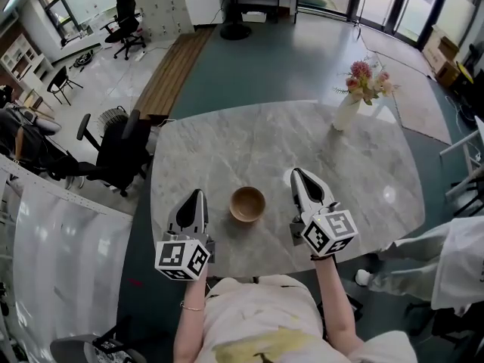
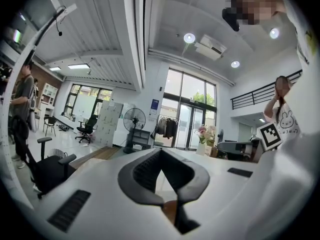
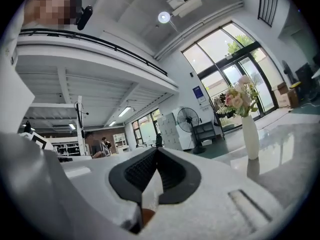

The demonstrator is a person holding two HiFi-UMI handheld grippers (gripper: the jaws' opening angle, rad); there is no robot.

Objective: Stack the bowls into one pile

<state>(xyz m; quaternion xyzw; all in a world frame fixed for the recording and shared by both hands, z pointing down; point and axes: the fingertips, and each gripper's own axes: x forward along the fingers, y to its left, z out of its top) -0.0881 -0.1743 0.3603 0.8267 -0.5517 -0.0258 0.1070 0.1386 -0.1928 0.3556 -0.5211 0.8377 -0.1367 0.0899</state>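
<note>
A wooden bowl (image 1: 247, 203) stands alone on the marble table (image 1: 272, 142), near its front edge; I cannot tell whether other bowls are nested inside it. My left gripper (image 1: 199, 194) hovers just left of the bowl, jaws together with nothing between them. My right gripper (image 1: 296, 173) hovers to the right of the bowl and a little farther back, also shut and empty. Both grippers are held above the table and point away from me. In the left gripper view a brown patch of the bowl (image 2: 170, 209) shows below the closed jaws. The right gripper view shows a similar patch of bowl (image 3: 147, 216).
A white vase of flowers (image 1: 346, 110) stands at the table's far right, also visible as a vase (image 3: 250, 134) in the right gripper view. A black office chair (image 1: 121, 153) sits off the table's left edge. A person in white (image 1: 454, 259) is at the right.
</note>
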